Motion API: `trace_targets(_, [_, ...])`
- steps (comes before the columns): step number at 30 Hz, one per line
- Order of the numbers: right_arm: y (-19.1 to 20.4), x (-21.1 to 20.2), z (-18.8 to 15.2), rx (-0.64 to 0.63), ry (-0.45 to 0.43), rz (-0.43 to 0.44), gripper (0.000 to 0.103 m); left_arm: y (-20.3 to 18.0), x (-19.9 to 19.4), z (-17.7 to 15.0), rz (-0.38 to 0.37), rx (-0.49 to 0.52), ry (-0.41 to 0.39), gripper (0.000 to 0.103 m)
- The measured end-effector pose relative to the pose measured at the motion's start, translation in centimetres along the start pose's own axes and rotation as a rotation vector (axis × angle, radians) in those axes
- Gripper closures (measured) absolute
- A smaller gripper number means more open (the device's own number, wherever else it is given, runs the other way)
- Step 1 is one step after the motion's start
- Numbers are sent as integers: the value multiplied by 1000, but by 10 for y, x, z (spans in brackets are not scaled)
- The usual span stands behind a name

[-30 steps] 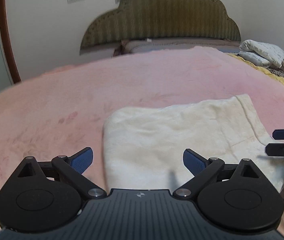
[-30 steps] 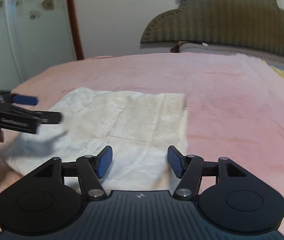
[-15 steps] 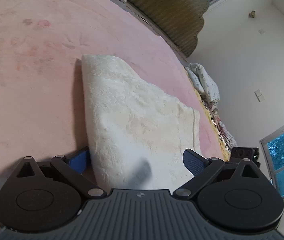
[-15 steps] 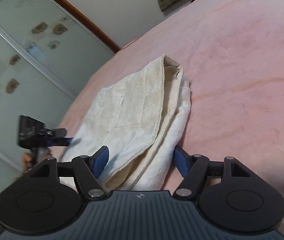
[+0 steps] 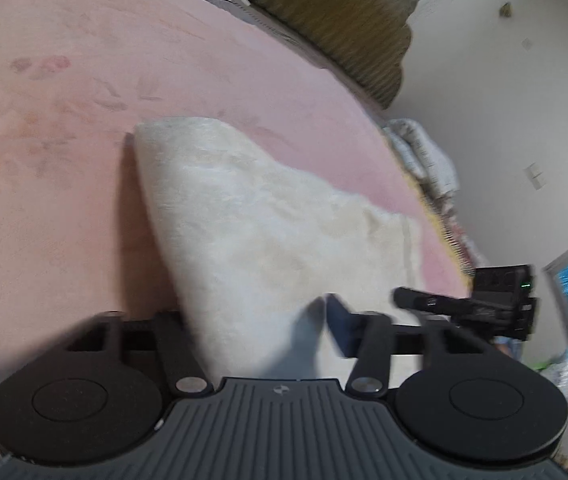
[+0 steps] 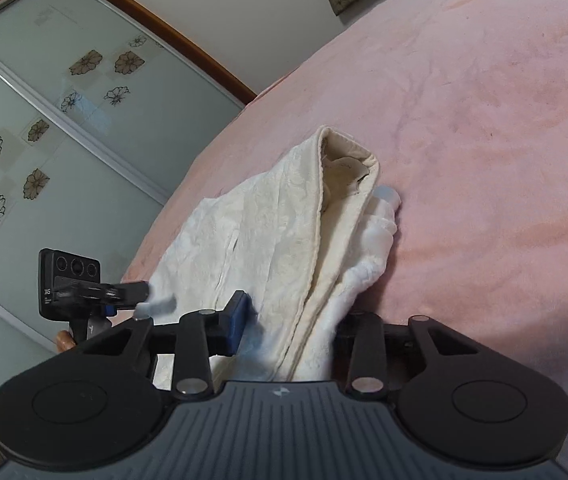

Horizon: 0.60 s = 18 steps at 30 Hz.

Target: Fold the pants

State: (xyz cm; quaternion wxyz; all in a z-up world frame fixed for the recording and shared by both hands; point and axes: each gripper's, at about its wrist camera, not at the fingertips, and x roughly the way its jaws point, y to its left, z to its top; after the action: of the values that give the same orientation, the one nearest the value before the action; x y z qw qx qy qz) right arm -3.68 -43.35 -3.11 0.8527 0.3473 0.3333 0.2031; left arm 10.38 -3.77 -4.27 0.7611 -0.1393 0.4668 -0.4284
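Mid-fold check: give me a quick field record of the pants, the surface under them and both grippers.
garment: cream pants, already folded into layers, near edge bunched
surface: pink blanket on a bed
left gripper: jaws just been closing, near left part of the pants between them; blurred, pads seem to press the cloth
right gripper: jaws just been closing, near right part of the stacked layers between them, blue pad against the fabric
headboard: green, at the far end of the bed
stage: both near corners gripped, fold not yet carried over
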Motion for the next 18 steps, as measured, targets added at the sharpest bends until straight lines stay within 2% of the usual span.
trace_targets(2, [3, -5, -6, -8, -14, -16, 70, 3, -4, -1, -12, -22, -18, 71])
trace_targets(5, [13, -7, -10, -26, -42, -34, 73, -1, -11, -3, -12, 0, -65, 81])
trace_targets(8, [25, -13, -10, -58, -77, -36, 76, -16, -20, -7, 21, 81, -111, 85])
trace_targets(12, [49, -15, -4, -116, -97, -48, 77, -27, -41, -7, 36, 129, -169, 87])
trace_targets(15, [70, -8, 5, -174, -96, -38, 78, -31, -64, -2, 93, 189, -247, 87])
trace_targets(18, [88, 7, 18, -228, -99, -6, 78, -27, -87, 12, 134, 206, -305, 87])
